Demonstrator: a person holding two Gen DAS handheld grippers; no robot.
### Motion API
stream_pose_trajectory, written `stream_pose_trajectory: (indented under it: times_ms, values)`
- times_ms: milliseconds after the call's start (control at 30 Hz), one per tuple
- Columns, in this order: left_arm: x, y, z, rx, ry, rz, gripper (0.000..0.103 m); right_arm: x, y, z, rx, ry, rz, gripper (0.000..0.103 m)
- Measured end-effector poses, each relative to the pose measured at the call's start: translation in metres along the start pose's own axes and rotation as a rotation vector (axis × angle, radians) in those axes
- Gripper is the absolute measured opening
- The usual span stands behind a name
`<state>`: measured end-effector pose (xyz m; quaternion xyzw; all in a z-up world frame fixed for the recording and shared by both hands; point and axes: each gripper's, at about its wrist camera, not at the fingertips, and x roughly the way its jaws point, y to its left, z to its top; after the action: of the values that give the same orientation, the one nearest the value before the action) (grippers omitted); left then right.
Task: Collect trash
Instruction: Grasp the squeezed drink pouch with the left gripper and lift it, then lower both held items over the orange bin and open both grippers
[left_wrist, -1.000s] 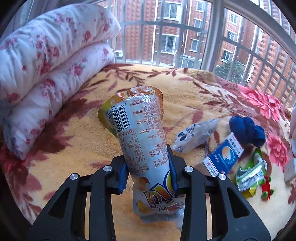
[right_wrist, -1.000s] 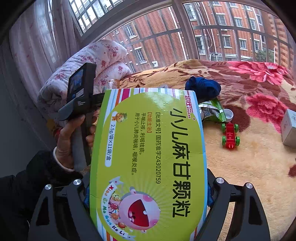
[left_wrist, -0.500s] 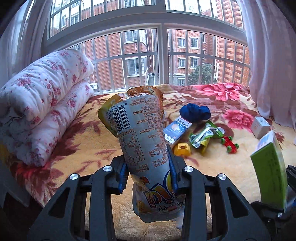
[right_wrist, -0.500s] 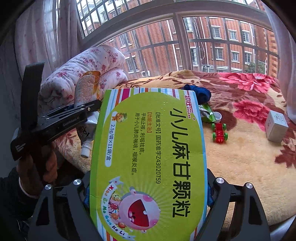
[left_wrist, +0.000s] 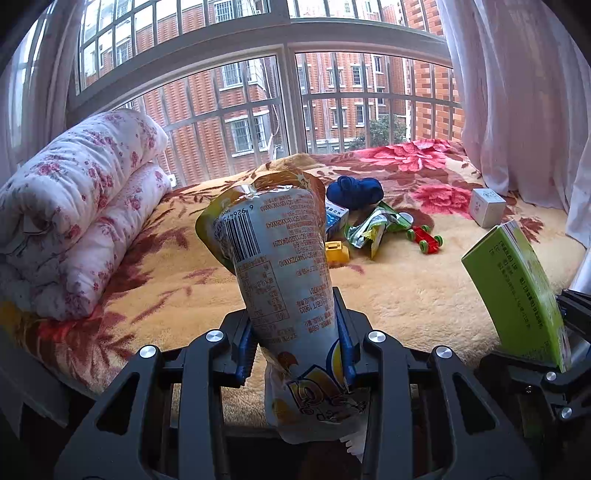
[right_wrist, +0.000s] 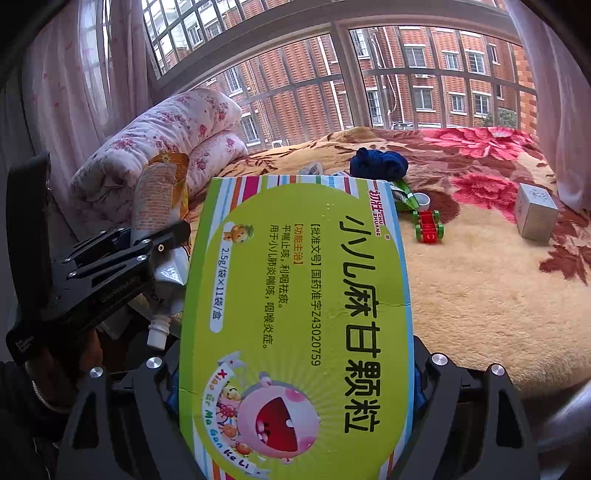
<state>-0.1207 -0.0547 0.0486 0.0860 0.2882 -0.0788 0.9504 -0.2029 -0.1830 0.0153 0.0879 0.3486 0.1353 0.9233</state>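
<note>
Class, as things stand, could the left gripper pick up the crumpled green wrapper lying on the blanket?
Probably not yet: the left gripper is shut on an orange drink pouch, though the crumpled green wrapper lies unobstructed.

Crinkled pouch (left_wrist: 286, 266) – upright (spout down); green box (right_wrist: 295, 314).

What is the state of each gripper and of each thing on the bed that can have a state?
left gripper: shut on drink pouch, held off the bed.
right gripper: shut on green medicine box, closed, lifted.
green wrapper: crumpled, lying on blanket.
red toy car: resting on its wheels.
quilt: folded, at the bed's left end.
</note>
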Motion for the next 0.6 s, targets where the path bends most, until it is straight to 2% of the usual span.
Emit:
stream_pose_trajectory:
  times_ms: [600]
  values:
    - [-0.035,-0.01,-0.057,0.082,0.053,-0.061,0.034,-0.024,0.017,-0.051,0.028,0.012,-0.019,0.083]
